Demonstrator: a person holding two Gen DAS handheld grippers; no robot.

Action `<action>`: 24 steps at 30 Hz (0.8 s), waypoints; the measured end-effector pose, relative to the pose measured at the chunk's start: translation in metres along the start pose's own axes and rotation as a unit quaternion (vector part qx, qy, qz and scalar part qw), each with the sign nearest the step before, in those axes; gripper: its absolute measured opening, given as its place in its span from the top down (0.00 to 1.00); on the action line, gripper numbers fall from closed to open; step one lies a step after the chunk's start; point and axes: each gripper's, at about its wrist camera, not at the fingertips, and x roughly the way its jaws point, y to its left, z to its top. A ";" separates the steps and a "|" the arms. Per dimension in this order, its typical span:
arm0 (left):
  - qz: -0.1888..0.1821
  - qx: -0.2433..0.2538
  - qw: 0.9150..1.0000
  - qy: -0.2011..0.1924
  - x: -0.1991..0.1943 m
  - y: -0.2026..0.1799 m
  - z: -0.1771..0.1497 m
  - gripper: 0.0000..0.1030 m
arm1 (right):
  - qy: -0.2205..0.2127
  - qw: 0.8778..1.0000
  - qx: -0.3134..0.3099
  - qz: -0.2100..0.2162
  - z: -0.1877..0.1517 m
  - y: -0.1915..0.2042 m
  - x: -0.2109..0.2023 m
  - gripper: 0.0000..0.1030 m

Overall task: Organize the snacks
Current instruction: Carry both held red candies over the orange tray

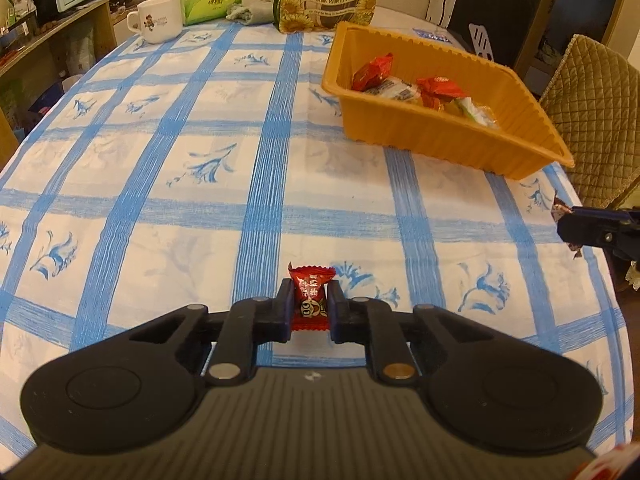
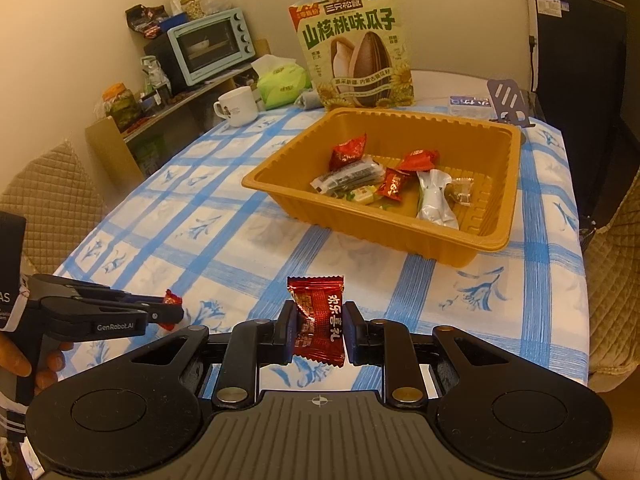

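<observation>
Snacks (image 2: 384,184) fill the orange tray (image 2: 280,184); both jaws pinch red candies.

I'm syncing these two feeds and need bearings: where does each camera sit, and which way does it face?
Left wrist: on the left gripper, looking along its fingers across the table at the orange tray; right gripper at the edge.
Right wrist: on the right gripper, facing the tray; left gripper and the hand show.
Shared: tray, mug, sunflower seed bag.

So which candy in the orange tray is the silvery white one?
The long silvery-white packet lying at the orange plastic tray's right; the others are red, dark or yellow-green.
</observation>
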 end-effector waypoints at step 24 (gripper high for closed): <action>-0.054 0.084 0.991 -0.089 -0.003 -0.051 0.122 0.86 | -0.070 0.997 0.015 -0.038 0.063 -0.042 -0.009 0.76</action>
